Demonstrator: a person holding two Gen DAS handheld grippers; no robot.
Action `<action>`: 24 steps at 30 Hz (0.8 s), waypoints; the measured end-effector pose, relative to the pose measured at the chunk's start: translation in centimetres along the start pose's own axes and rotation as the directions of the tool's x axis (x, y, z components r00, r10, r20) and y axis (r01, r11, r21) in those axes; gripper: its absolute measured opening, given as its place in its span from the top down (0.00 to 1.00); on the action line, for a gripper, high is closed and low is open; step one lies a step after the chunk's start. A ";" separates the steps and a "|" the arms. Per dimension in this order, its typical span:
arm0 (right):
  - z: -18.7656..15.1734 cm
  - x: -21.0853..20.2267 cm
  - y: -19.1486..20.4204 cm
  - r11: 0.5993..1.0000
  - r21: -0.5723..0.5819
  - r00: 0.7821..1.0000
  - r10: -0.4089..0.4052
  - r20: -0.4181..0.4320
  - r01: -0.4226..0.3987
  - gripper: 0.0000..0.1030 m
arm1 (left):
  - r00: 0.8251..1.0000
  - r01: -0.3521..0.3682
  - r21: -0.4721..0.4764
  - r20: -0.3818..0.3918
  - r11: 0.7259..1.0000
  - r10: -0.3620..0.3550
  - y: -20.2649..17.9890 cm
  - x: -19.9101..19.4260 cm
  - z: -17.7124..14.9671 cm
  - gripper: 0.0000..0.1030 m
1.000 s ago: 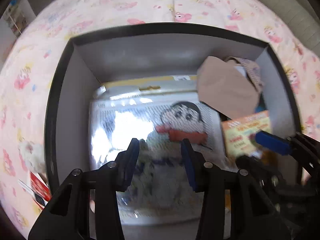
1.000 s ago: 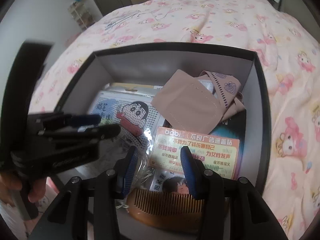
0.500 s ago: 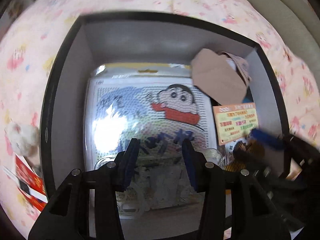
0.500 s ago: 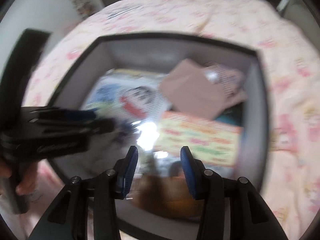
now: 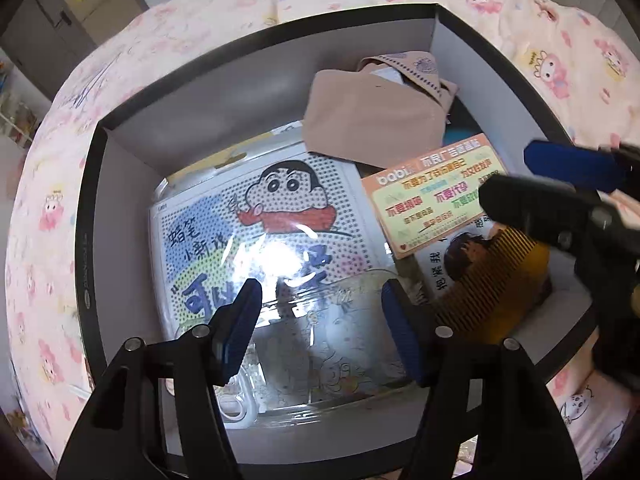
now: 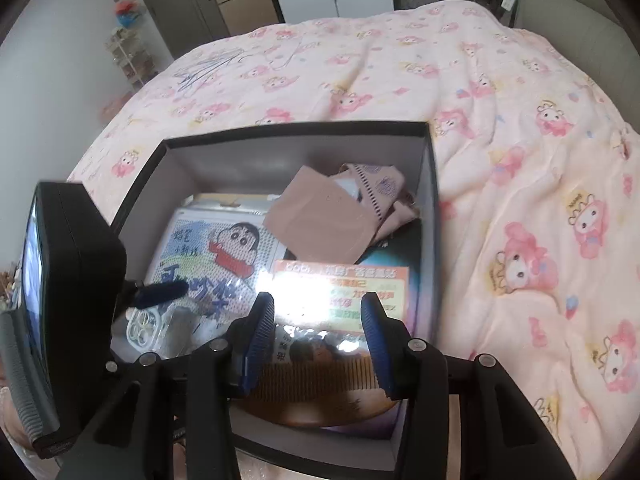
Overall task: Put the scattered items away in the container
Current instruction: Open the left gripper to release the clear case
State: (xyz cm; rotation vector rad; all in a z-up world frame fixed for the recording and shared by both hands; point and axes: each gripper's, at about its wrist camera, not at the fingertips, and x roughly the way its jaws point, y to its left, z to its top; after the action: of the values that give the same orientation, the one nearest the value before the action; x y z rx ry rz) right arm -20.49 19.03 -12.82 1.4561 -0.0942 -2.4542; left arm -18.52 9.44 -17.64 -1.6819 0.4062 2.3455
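A black box (image 5: 86, 240) with grey inner walls (image 6: 224, 164) sits on the bed. Inside lie a cartoon bead-art pack (image 5: 260, 216) (image 6: 216, 256), a beige pouch (image 5: 372, 120) (image 6: 320, 220), an orange card (image 5: 432, 196) (image 6: 344, 288), a brown comb (image 5: 496, 280) (image 6: 320, 384) and a clear plastic packet (image 5: 320, 344) with white rings (image 6: 142, 326). My left gripper (image 5: 320, 320) is open and empty above the clear packet. My right gripper (image 6: 316, 336) is open and empty above the comb, and it also shows in the left wrist view (image 5: 560, 200).
The bed has a pink cartoon-print quilt (image 6: 500, 160) all around the box. The left gripper's body (image 6: 60, 300) stands at the box's left edge. Shelves and cabinets (image 6: 224, 4) stand beyond the bed.
Both grippers have pulled back and risen from the box. The clear packet now lies in the box under the left gripper. Both stay open.
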 end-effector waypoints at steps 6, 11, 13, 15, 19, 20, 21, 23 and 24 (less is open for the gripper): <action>0.0 0.3 0.0 1.000 -0.001 1.000 -0.014 0.008 0.014 0.60 | 0.996 0.083 0.065 0.024 0.994 -0.085 -1.5 -0.8 -0.3 0.40; -0.1 1.0 -0.3 0.999 0.017 0.999 0.031 -0.029 -0.030 0.60 | 1.000 0.008 0.023 -0.027 1.000 -0.008 -0.3 0.7 0.0 0.37; -0.2 1.4 -0.3 0.997 0.040 0.996 0.072 -0.056 -0.070 0.60 | 0.999 0.040 0.004 -0.033 0.999 -0.039 0.6 0.7 -0.2 0.33; -0.3 1.5 0.0 0.997 0.029 0.996 0.072 -0.055 -0.071 0.60 | 0.994 0.101 -0.014 -0.030 0.995 -0.101 1.4 0.4 -0.4 0.37; -0.2 1.2 1.2 0.999 -0.038 0.999 0.037 -0.017 -0.037 0.60 | 0.981 0.192 -0.105 0.042 0.976 -0.188 3.7 -0.8 0.3 0.42; 0.0 1.2 1.4 0.998 -0.050 0.999 0.033 -0.004 -0.033 0.60 | 0.984 0.178 -0.126 0.054 0.976 -0.172 4.1 -0.8 0.6 0.45; 0.1 1.2 1.5 0.998 -0.058 1.000 0.026 0.004 -0.026 0.60 | 0.986 0.160 -0.147 0.057 0.976 -0.154 4.4 -0.6 0.8 0.47; 0.4 1.8 1.8 0.997 -0.081 1.000 -0.005 0.004 0.005 0.60 | 0.991 0.132 -0.178 0.040 0.975 -0.127 4.9 0.3 0.8 0.55; 0.5 2.2 1.9 0.996 -0.090 1.000 -0.012 -0.004 0.012 0.60 | 0.993 0.118 -0.192 0.023 0.974 -0.115 5.1 0.9 0.6 0.56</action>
State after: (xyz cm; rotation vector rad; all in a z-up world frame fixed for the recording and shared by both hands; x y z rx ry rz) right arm -21.46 16.55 -14.07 1.4289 0.0258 -2.4311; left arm -21.03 4.87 -17.84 -1.7215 0.0763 2.3718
